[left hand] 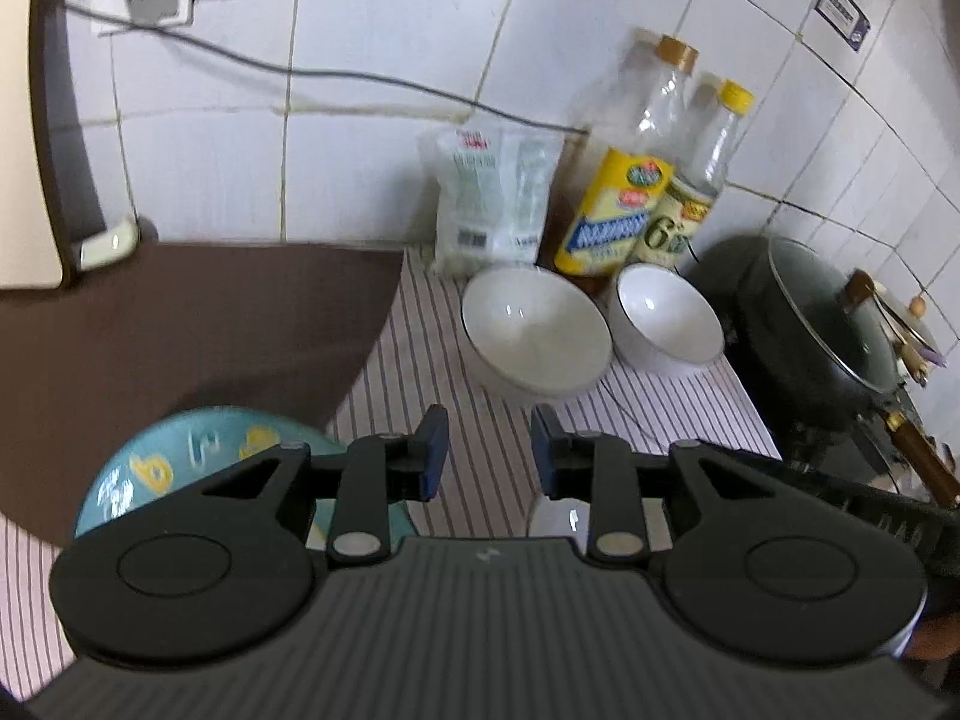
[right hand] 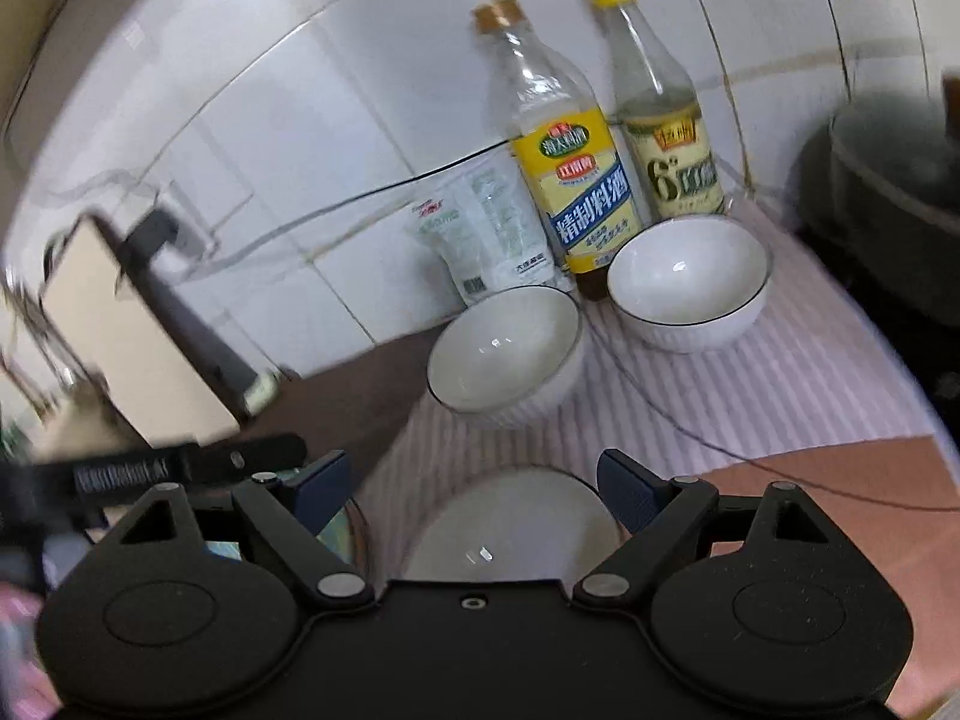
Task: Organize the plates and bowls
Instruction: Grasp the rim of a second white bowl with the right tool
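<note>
Two white bowls (left hand: 536, 330) — dark-rimmed, glossy; left claw (left hand: 489, 450) narrowly parted, right claw (right hand: 474, 480) wide — both hold nothing.

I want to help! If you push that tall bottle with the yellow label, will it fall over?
Probably, if pushed high: the tall clear bottle with the yellow label looks narrow for its height. It appears mostly empty, so likely light. Its smooth sides may be slippery.

This is a home kitchen. White glazed tiles (left hand: 372, 168) cover the wall behind a counter laid with a striped cloth (left hand: 480, 438). At the counter's back edge stand two condiment bottles (right hand: 570, 168) and a sealed food packet (left hand: 489, 198); a lidded dark wok (left hand: 822, 312) sits at the right edge, near white bowls (left hand: 534, 330).
</note>
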{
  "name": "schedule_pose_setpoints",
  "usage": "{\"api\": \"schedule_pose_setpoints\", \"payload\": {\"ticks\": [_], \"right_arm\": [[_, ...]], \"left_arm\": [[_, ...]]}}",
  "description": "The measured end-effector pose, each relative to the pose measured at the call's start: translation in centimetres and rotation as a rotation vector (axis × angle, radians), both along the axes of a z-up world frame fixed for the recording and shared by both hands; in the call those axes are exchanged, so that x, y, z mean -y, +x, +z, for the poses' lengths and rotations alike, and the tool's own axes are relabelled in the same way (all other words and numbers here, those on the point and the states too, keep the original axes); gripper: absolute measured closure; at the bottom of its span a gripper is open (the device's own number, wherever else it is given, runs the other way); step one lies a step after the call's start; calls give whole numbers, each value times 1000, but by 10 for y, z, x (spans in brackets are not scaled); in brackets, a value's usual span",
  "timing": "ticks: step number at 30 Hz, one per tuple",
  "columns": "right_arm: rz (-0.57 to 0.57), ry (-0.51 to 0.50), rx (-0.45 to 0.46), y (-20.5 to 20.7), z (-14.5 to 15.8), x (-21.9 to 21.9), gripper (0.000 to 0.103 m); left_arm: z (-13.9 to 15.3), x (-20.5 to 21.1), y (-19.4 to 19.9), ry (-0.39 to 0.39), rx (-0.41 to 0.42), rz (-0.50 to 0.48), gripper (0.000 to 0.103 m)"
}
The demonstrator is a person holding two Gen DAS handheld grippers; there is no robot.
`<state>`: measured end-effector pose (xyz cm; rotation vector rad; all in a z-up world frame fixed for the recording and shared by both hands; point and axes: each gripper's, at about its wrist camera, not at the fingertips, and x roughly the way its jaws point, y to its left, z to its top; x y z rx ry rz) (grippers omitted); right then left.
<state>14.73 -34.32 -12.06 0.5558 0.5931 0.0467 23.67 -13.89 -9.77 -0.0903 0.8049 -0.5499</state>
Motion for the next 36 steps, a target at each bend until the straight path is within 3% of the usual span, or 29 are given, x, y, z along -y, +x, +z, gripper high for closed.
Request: {"api": "schedule_pose_setpoints", "payload": {"ticks": [6,14,17,20,22,23,25,28,31,36], "right_arm": [[-53,186,-97,47,-14,25,19],[-162,207,-219,92,-37,41,29],[-185,231,-245,102,-48,47,40],[-196,170,-259,111,-54,43,51],[-201,108,-253,115,-54,37,66],[-202,89,-249,116,-54,35,70],[-189,78,-233,119,-55,34,82],[-187,68,-231,121,-56,32,85],[-175,33,-232,126,-54,30,85],[-149,-29,-206,120,-47,21,85]], "left_arm": [[-7,21,39,-1,11,15,59],[-41,47,92,41,-58,23,52],[-55,52,106,42,-94,21,52],[-66,58,115,45,-133,17,56],[-71,61,117,60,-143,20,60],[-73,63,118,65,-145,13,67],[-77,64,119,66,-163,9,72],[-83,62,124,22,-217,15,76],[-83,61,126,-19,-249,4,88],[-80,62,118,12,-245,10,90]]}}
